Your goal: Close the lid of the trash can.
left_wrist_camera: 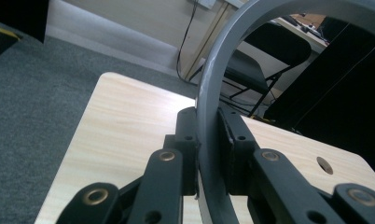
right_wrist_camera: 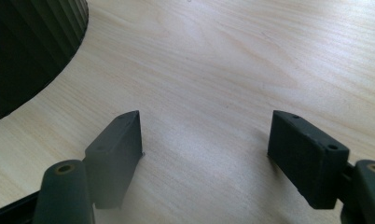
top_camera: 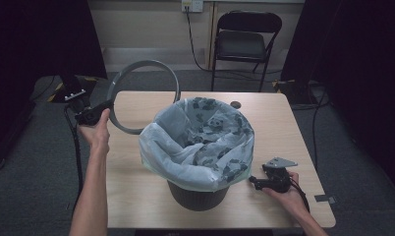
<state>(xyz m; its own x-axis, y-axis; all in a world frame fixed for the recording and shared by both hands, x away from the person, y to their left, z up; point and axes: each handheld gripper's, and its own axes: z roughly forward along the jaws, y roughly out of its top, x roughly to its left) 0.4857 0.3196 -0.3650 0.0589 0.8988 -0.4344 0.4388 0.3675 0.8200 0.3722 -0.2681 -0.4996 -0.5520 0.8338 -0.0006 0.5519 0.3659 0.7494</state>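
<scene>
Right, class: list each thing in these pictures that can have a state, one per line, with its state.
Ring: held off the table, tilted on edge.
Left gripper: shut on the ring.
Right gripper: open, nothing between its fingers.
Bin: upright, lined.
Bag: mouth open, folded over the rim.
Chair: unfolded, vacant.

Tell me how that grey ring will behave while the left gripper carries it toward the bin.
The grey ring is probably stiff: it keeps a clean round shape though the left gripper clamps one spot on the rim. It looks thin and hollow, so likely light. Held at its edge with a smooth surface, it may swing or slip between the pads.
</scene>
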